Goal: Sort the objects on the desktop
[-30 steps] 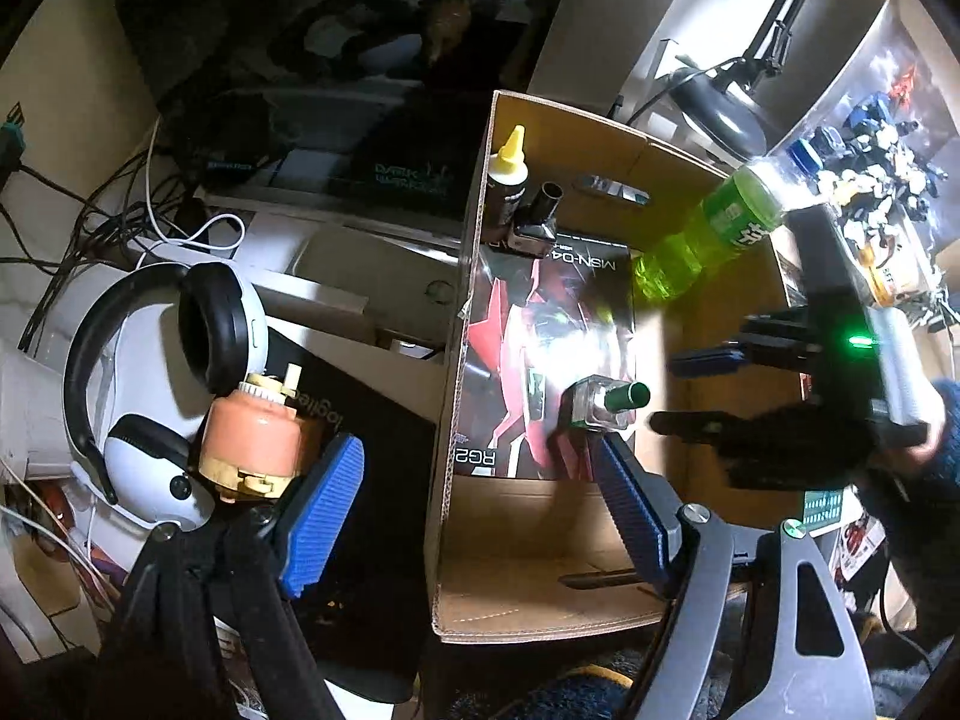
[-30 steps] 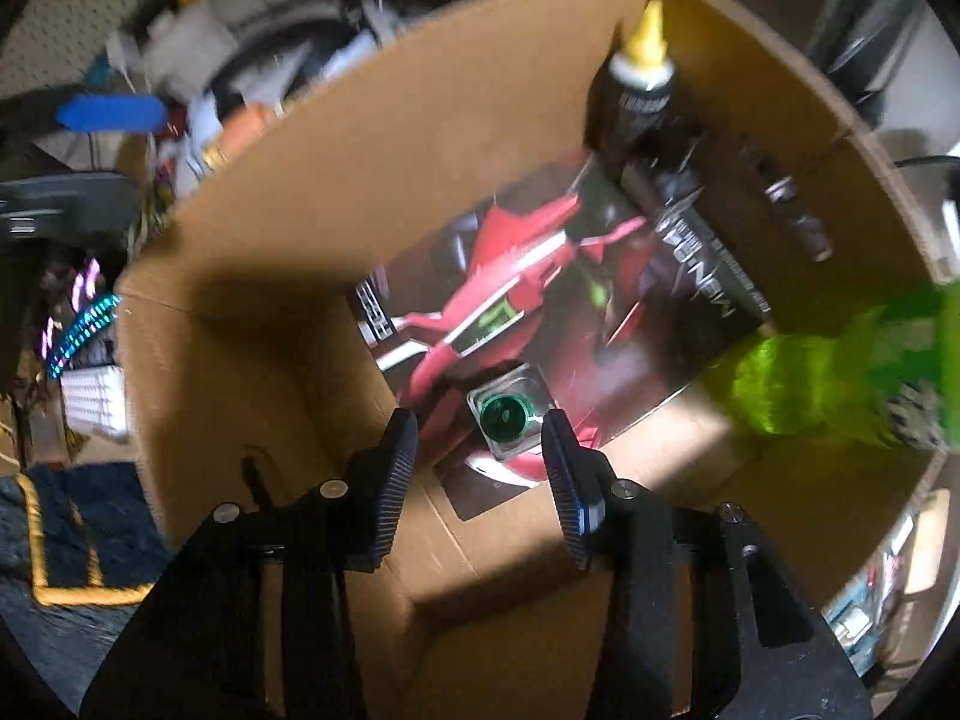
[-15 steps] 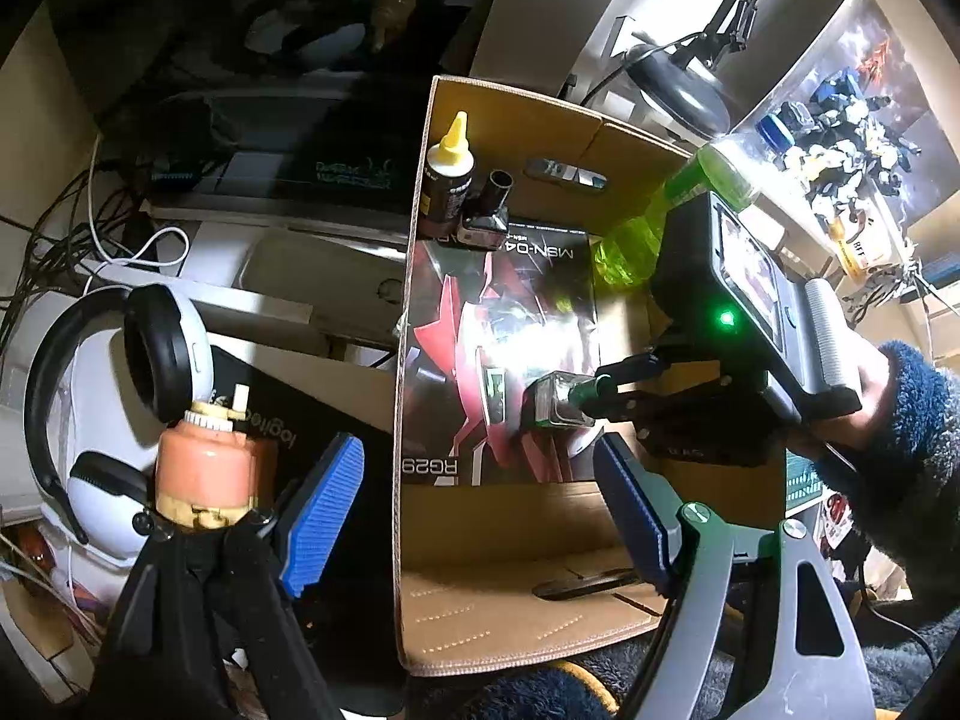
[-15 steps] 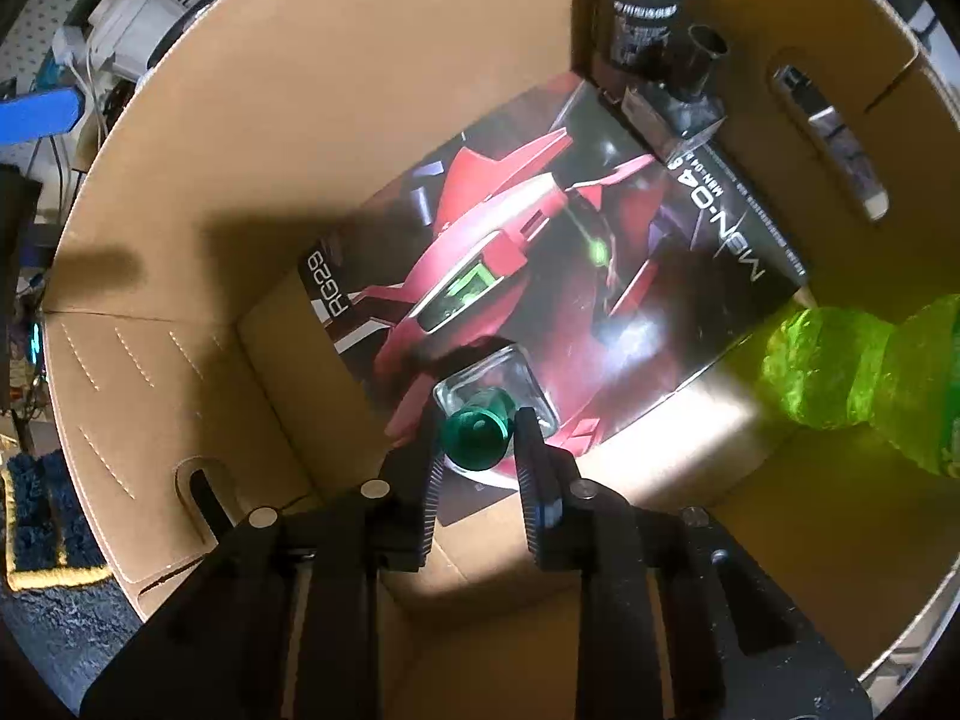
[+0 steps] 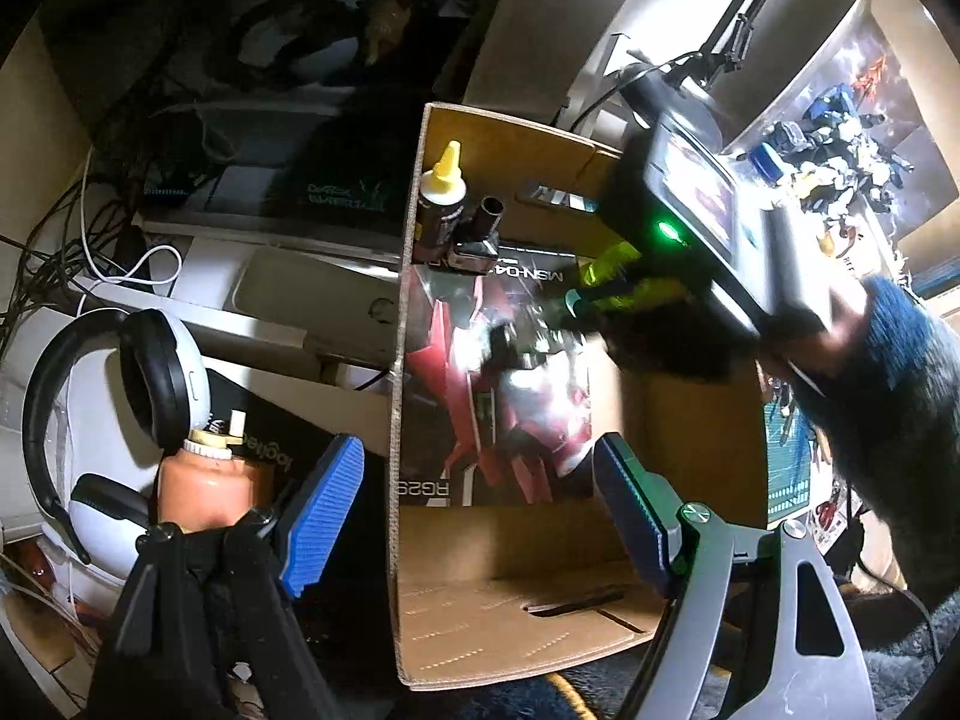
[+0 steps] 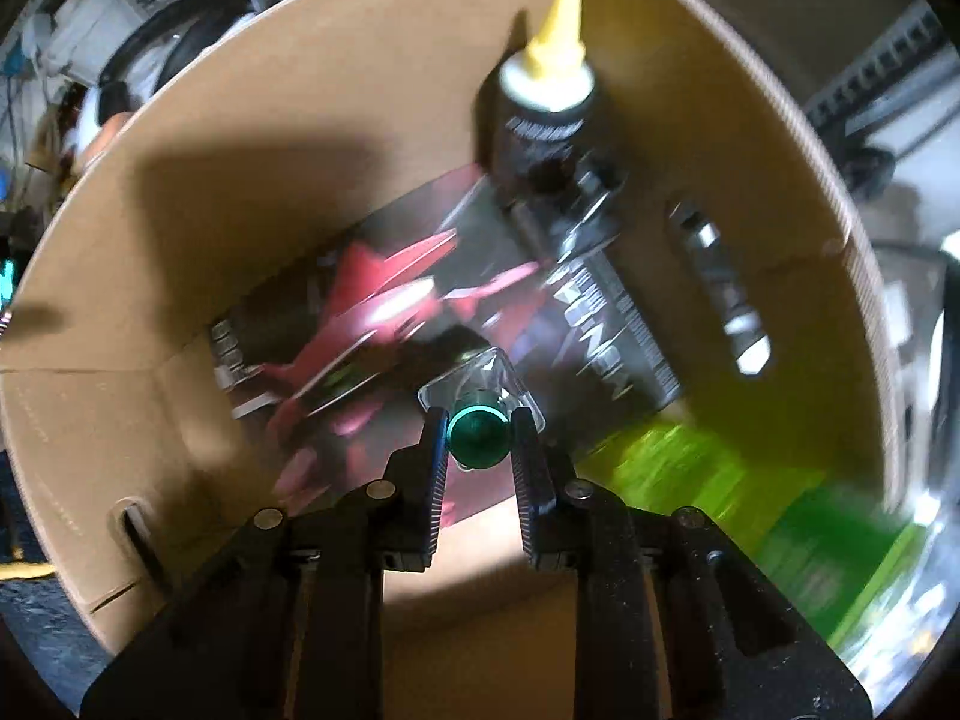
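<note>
Your right hand-held gripper (image 6: 479, 441) is clenched on the green-capped bottle (image 6: 480, 429). Keep it vertical; the glass base below looks, perhaps, clear of the box floor. The left hand-held gripper (image 5: 480, 516) hangs released.

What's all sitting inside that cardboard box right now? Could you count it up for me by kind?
Small square bottles: 2, one green-capped and one black-capped
Yellow-nozzle bottle: 1
Green plastic bottle: 1
Printed model-kit box: 1
Total: 5
</note>
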### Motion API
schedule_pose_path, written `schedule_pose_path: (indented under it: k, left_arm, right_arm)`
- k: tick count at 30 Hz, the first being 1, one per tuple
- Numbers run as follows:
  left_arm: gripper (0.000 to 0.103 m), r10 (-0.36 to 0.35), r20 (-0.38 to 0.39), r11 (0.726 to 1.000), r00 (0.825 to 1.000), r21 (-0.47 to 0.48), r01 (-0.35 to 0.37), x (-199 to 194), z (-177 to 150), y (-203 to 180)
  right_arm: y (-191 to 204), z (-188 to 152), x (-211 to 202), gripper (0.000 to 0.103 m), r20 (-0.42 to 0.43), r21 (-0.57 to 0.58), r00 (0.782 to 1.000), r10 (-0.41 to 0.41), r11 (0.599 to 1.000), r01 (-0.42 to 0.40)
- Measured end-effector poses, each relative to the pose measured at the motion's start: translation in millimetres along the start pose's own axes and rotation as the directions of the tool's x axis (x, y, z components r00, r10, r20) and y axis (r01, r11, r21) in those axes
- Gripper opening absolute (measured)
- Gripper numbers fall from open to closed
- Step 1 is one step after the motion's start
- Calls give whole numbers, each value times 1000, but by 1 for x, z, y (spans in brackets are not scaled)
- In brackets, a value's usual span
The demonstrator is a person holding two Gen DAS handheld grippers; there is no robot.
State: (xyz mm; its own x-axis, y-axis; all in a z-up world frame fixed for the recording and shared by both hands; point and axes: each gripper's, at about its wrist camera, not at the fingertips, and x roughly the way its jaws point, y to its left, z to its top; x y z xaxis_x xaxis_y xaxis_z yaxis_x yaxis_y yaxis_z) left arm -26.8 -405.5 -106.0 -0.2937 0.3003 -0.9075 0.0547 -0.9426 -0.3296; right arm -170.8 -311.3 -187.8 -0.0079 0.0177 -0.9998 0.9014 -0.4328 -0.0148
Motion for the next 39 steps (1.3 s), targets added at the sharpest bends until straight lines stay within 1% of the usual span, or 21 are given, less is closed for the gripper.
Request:
schedule_pose_path:
  k: [5, 10, 16, 18, 19, 20, 23, 25, 27, 28, 29, 30, 31, 32, 33, 35, 37, 38, 39]
  left_arm:
    - [80, -7, -12, 1000, 1000, -11, 7, 0, -5, -4]
    - [80, -10, -18, 1000, 1000, -26, 10, 0, -9, -5]
    - [80, -5, -23, 1000, 1000, -26, 4, 1, -9, -9]
    - [80, -6, -21, 1000, 1000, -19, 6, 1, -8, -14]
    - [80, -7, -18, 1000, 1000, -14, 6, 2, -7, -17]
    - [80, -8, -15, 1000, 1000, -9, 7, 2, -7, -19]
    - [80, -20, -4, 1000, 1000, 0, 20, 9, -4, -33]
    - [80, -27, 29, 1000, 999, -4, 27, 16, -1, -45]
    - [79, -37, 73, 998, 997, -49, 41, 26, 2, -52]
    - [78, -46, 90, 995, 995, -80, 53, 32, 3, -55]
    - [76, -60, 102, 992, 993, -103, 71, 41, 7, -58]
    - [69, -75, 113, 989, 991, -120, 89, 51, 11, -62]
    - [49, -78, 114, 988, 990, -127, 92, 62, 15, -65]
    - [32, -75, 110, 988, 991, -127, 88, 73, 20, -67]
    - [28, -72, 106, 988, 992, -126, 85, 84, 25, -69]
    - [6, -41, 83, 989, 996, -139, 52, 110, 36, -68]
    - [3, -7, 61, 988, 998, -152, 16, 134, 45, -63]
    - [0, -7, 43, 986, 999, -164, 14, 145, 50, -60]
    - [0, -15, 20, 984, 1000, -179, 19, 157, 55, -57]
  right_arm:
    - [-15, 23, 10, 19, 0, -27, 997, -72, 997, 71]
    - [-25, 35, 14, 19, 12, -24, 998, -65, 998, 65]
    - [-28, 40, 8, 20, 11, -42, 996, -83, 996, 84]
    - [-28, 40, 1, 34, 30, -47, 994, -103, 993, 104]
    - [-28, 38, -6, 45, 50, -44, 994, -97, 994, 99]
    - [-27, 37, -14, 48, 69, -40, 994, -88, 995, 91]
    - [-24, 26, -49, 51, 128, -14, 989, -78, 997, 80]
    - [-21, 13, -79, 53, 189, 8, 979, -79, 997, 79]
    - [-19, -4, -110, 62, 257, 37, 962, -88, 996, 81]
    - [-18, -18, -130, 68, 293, 64, 951, -101, 994, 86]
    - [-18, -34, -146, 69, 325, 92, 939, -115, 992, 89]
    - [-18, -50, -157, 69, 349, 117, 929, -125, 989, 89]
    - [-20, -65, -164, 69, 369, 145, 920, -134, 986, 85]
    - [-22, -79, -169, 69, 384, 176, 912, -143, 981, 80]
    - [-24, -92, -172, 69, 396, 205, 906, -148, 976, 70]
    - [-27, -117, -171, 69, 411, 259, 900, -147, 965, 39]
    - [-29, -143, -170, 69, 428, 314, 892, -145, 950, 4]
    - [-30, -153, -168, 69, 434, 336, 890, -139, 942, -17]
    - [-30, -164, -163, 68, 439, 361, 889, -127, 932, -45]
